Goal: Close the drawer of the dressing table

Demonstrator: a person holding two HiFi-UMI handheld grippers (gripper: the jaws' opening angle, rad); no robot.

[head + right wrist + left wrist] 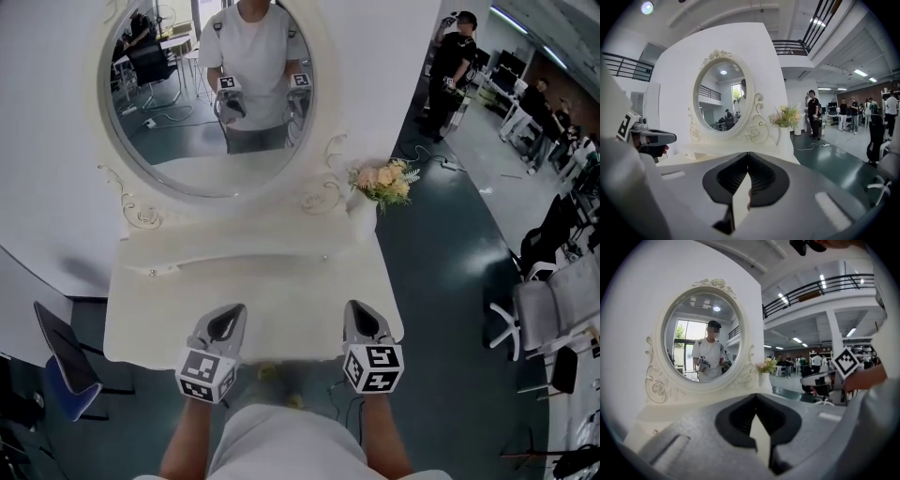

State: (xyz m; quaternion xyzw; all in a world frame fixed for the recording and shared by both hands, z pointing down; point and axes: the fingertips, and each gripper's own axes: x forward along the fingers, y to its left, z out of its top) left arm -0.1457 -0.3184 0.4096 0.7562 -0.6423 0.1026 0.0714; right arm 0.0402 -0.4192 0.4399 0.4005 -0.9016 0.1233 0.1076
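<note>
The glossy white dressing table (253,281) stands against a white wall, and its drawer cannot be made out under the smooth top. An oval mirror (211,94) in a scrolled carved frame rises behind, with pale flowers (384,180) beside it. Over the front edge, the left gripper (232,314) and the right gripper (359,314) hover with ribbed jaws together, empty.

Dressing table (253,281) stands against the wall (47,141), directly ahead of the person; mirror (211,94) stands upright at the rear of the table top; flower bunch (384,181) sits at the rear right corner, just right of the mirror frame; left gripper (228,314) and right gripper (361,311) hang over the table's front edge, side by side and apart; a chair (61,361) stands on the floor left of the table; office chairs (548,309) stand well apart to the right
</note>
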